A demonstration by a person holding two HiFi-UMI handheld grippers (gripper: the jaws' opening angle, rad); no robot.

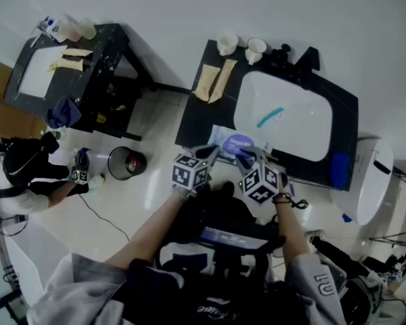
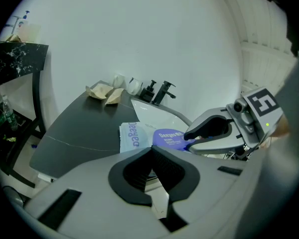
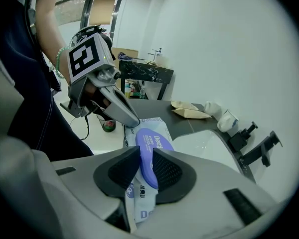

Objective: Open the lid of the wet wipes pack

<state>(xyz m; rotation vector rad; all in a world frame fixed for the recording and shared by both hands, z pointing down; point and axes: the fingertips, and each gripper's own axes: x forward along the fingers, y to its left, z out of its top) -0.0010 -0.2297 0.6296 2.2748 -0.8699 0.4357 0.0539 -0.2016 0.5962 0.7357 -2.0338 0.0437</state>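
Observation:
The wet wipes pack (image 1: 221, 138) lies on the dark counter (image 1: 193, 117) next to the sink, pale blue with a purple lid (image 1: 239, 142). In the right gripper view my right gripper (image 3: 145, 156) is shut on the near edge of the purple lid (image 3: 152, 143), and the lid is tilted up off the pack (image 3: 142, 210). My left gripper (image 2: 150, 151) is shut with nothing between its jaws. Its tips (image 3: 131, 121) rest at the pack's far edge. The left gripper view shows the pack (image 2: 131, 135), its lid (image 2: 167, 137) and the right gripper (image 2: 190, 135) on it.
A white sink basin (image 1: 284, 117) with a black faucet (image 1: 284, 54) fills the counter's right part. Two cups (image 1: 227, 43) and folded paper towels (image 1: 213, 81) lie at its far end. A bin (image 1: 125, 162), a black table (image 1: 98, 63) and a crouching person (image 1: 20, 171) are at left.

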